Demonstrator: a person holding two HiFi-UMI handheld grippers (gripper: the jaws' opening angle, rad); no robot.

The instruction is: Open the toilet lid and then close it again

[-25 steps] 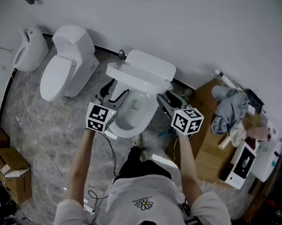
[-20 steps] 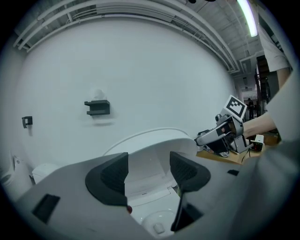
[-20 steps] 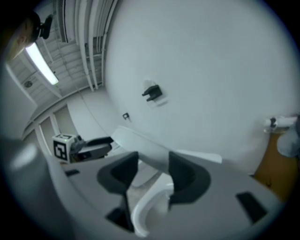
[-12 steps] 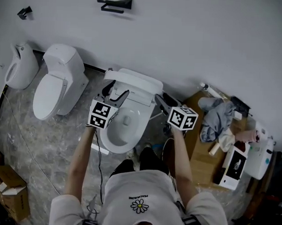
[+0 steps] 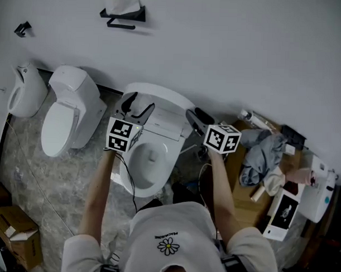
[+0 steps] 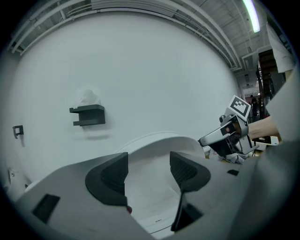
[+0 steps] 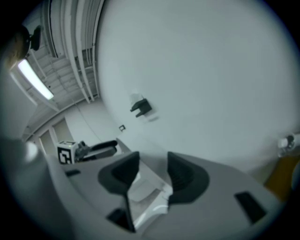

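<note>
Left gripper view faces raised lid (image 6: 150, 154); only head view shows neighbouring toilet (image 5: 65, 109)

Right gripper view blurred; person (image 5: 169, 238) cut by bottom edge; toilet lid (image 5: 166, 99) partly behind left gripper (image 5: 137, 106).

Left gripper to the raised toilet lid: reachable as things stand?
Probably yes. The left gripper hangs right at the left edge of the lid, its fingers apart and empty. The lid's curved rim shows just beyond them, and nothing stands between.
</note>
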